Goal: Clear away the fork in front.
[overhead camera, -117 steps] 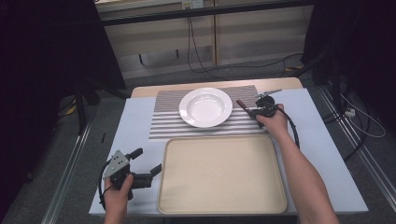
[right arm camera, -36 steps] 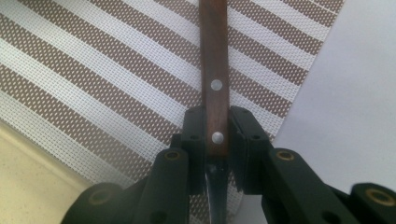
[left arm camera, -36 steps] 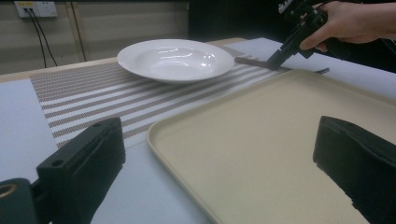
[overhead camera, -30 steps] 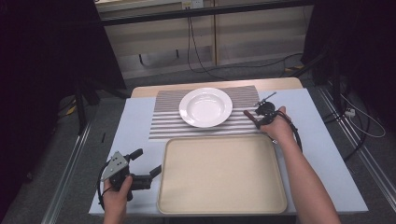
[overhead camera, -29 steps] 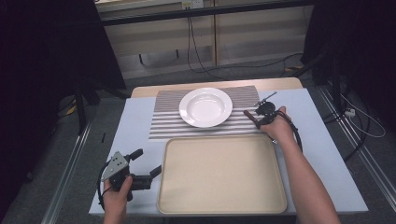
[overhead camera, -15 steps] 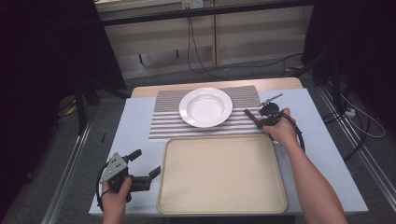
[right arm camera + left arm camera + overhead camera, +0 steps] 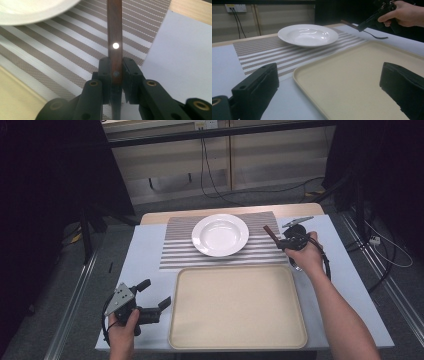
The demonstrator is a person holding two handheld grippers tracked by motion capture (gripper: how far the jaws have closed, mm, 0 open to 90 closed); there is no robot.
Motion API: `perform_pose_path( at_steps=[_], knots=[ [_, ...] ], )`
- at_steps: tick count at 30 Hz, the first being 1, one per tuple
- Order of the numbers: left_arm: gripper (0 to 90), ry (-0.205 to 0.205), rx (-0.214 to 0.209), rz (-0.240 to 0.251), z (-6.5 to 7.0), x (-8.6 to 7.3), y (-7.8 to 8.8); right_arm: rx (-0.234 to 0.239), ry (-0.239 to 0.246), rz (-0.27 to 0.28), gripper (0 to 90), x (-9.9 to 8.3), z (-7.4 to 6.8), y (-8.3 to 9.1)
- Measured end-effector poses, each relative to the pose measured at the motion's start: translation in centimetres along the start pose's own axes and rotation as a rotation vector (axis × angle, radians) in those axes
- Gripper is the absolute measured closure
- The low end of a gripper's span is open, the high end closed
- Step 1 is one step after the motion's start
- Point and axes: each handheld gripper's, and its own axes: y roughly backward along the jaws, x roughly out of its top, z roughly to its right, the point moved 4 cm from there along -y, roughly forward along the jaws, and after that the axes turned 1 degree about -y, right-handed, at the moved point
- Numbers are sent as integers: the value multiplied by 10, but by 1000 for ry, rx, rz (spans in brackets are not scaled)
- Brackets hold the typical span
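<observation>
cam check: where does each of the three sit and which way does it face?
High view: above the person's side, facing forward and down on the table; both forearms, both tongs.
Left gripper view: on the left tongs, low, facing plate and tray.
Right gripper view: on the right tongs, along a clamped brown handle.
All share the plate.

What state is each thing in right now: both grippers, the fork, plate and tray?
Right gripper: shut on fork's wooden handle.
Fork: held above the placemat's right edge.
Left gripper: open, holding nothing.
Plate: upright on striped placemat, empty.
Tray: flat on table, empty.
</observation>
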Motion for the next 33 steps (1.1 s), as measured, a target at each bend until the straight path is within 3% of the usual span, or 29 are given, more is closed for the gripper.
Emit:
perform_pose_path(
  at_steps=[8, 9, 16, 17, 22, 33],
  knots=[
    [24, 2, -6, 0, 1, 0, -1, 36, -13, 76, 783, 5, -5, 16],
    [24, 2, -8, -5, 1, 0, -1, 61, -38, 110, 783, 5, -8, 21],
    [24, -1, -13, -6, 2, 2, -2, 114, -56, 190, 783, 1, -18, 37],
    [24, 12, -7, 6, 1, 3, -1, 141, -63, 224, 782, -1, -24, 45],
    [23, 9, -5, 0, 1, 5, -1, 202, -62, 265, 782, -10, -41, 55],
    [22, 3, -21, -19, 9, 11, -13, 300, -76, 336, 782, -35, -79, 67]
  ],
)
